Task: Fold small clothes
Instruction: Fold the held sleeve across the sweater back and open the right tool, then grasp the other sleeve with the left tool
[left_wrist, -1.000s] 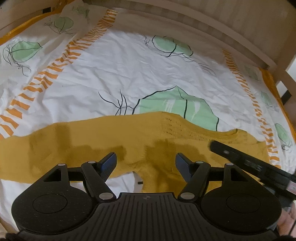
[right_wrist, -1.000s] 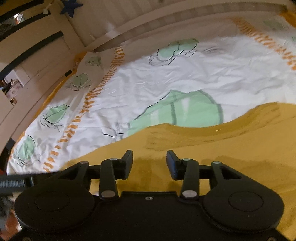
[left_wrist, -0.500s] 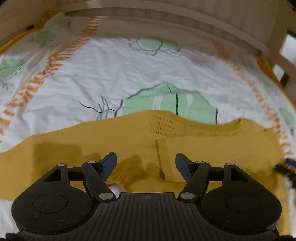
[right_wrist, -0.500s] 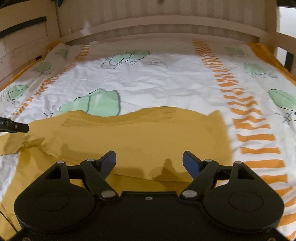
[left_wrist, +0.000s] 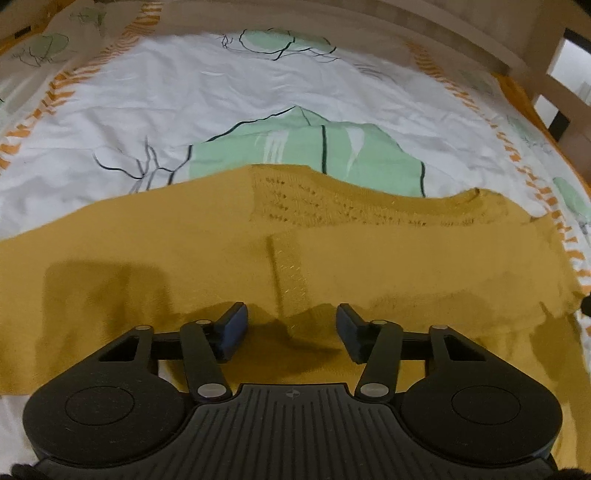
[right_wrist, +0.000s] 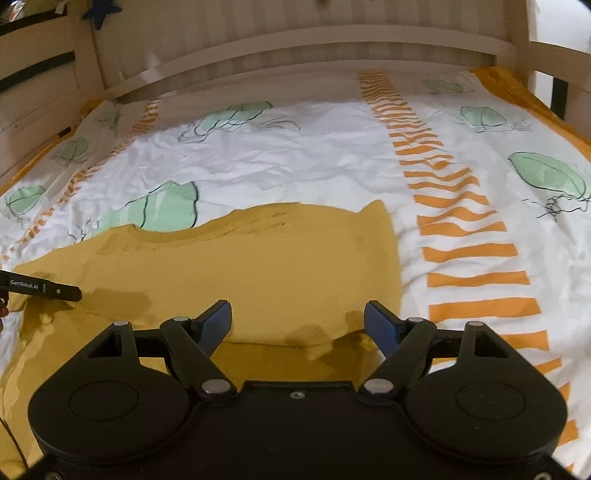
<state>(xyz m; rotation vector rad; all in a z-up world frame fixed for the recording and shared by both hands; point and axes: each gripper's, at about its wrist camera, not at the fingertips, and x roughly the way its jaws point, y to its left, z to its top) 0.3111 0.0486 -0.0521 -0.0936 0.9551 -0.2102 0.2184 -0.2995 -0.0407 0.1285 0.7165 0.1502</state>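
Folding stage: mustard garment (left_wrist: 184, 251) lies spread flat on bed, part-folded by the look of it; both claws low over near edge, likely to pick up fabric for next fold.

Left wrist view
- Left gripper (left_wrist: 291, 328): jaws partly apart and have just been closing. A raised fold of cloth sits between them, pads not yet pressing on it, so nothing gripped.
- Why placed so: claw sits over a narrow folded strip (left_wrist: 291, 269) running toward the camera; judged a pinch point for lifting that edge.
- Garment: thin knit, matte, mustard yellow. Band of small openwork holes (left_wrist: 332, 206) along far edge, prob. yoke or neckline. Far edge wavy, not squared.
- Bed cover (left_wrist: 221, 103): white cotton-like sheet, fine creases, green leaf prints w/ black outlines, orange dashed stripes.
- Bed frame (left_wrist: 443, 33): pale wood rail beyond the cover.

Right wrist view
- Right gripper (right_wrist: 297, 326): jaws wide apart, empty; they opened further within the last sec. Cloth lies below the pads, no contact visible.
- Why placed so: claw hovers at near right corner of garment (right_wrist: 258, 266), where an upper layer ends over a lower one; judged ready to take that corner.
- Left gripper finger (right_wrist: 44, 288): black bar w/ white lettering, enters from left edge, tip on or just above the cloth; cannot tell which.
- Garment right edge: fairly straight, stops just short of orange stripe (right_wrist: 465, 229).
- Shape overall: wide, flat, soft; will drape and slip if lifted by one point only.
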